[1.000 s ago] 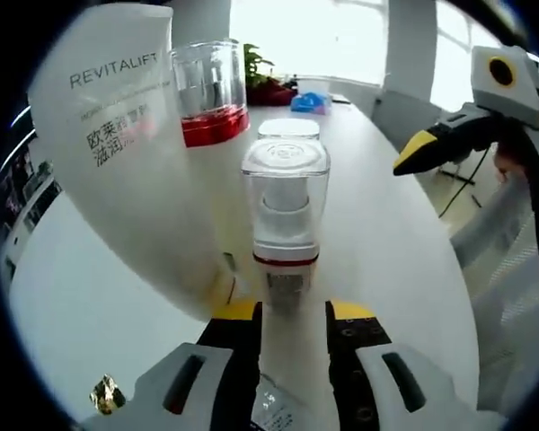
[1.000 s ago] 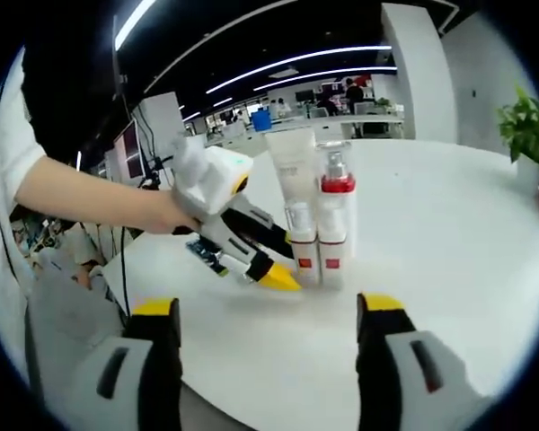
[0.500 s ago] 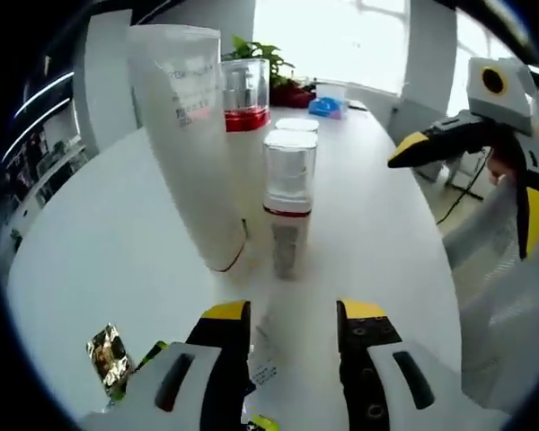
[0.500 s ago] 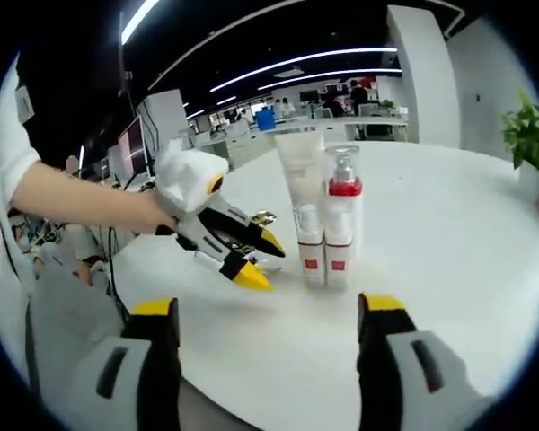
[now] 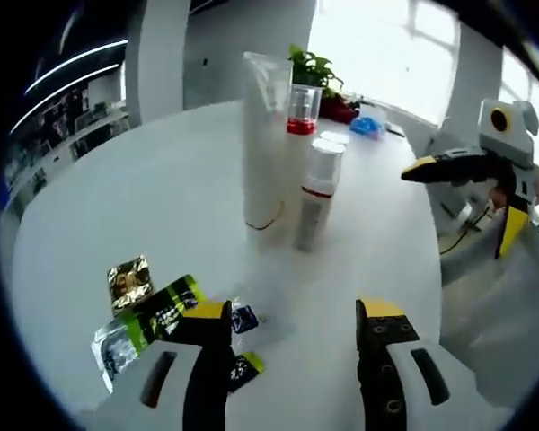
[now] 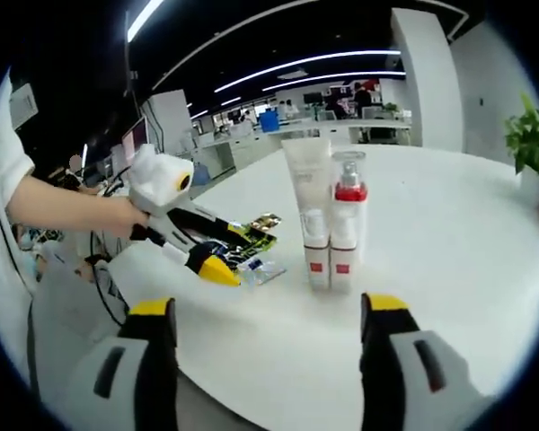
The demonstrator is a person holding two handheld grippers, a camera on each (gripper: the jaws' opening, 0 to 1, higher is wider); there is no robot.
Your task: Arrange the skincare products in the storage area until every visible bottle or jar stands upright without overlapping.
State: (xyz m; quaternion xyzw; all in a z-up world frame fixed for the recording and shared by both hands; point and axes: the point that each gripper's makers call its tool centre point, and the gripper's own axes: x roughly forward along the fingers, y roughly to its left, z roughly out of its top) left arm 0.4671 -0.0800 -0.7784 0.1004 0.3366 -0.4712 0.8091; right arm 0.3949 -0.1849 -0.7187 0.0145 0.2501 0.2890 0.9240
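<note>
A tall white tube (image 5: 260, 144) stands upright on the white table (image 5: 117, 206). Close around it stand a red-banded pump bottle (image 5: 303, 112) and two small clear-capped bottles, the nearer one (image 5: 315, 193) in front. My left gripper (image 5: 292, 314) is open and empty, a short way back from this group. In the right gripper view the tube (image 6: 306, 189), the pump bottle (image 6: 348, 197) and the small bottles (image 6: 329, 251) form one upright cluster. My right gripper (image 6: 269, 310) is open and empty, well short of them. The left gripper (image 6: 220, 260) hangs to their left.
Several foil sachets (image 5: 144, 310) lie on the table beside my left jaw; the sachets (image 6: 247, 241) sit under the left gripper. A potted plant (image 6: 530, 144) stands at the far right. The right gripper (image 5: 458, 193) hovers past the table's edge, held by a hand.
My left gripper has backed away from the small clear-capped bottle and its jaws stand wider apart. The bottles stay upright. The right gripper has hardly moved.
</note>
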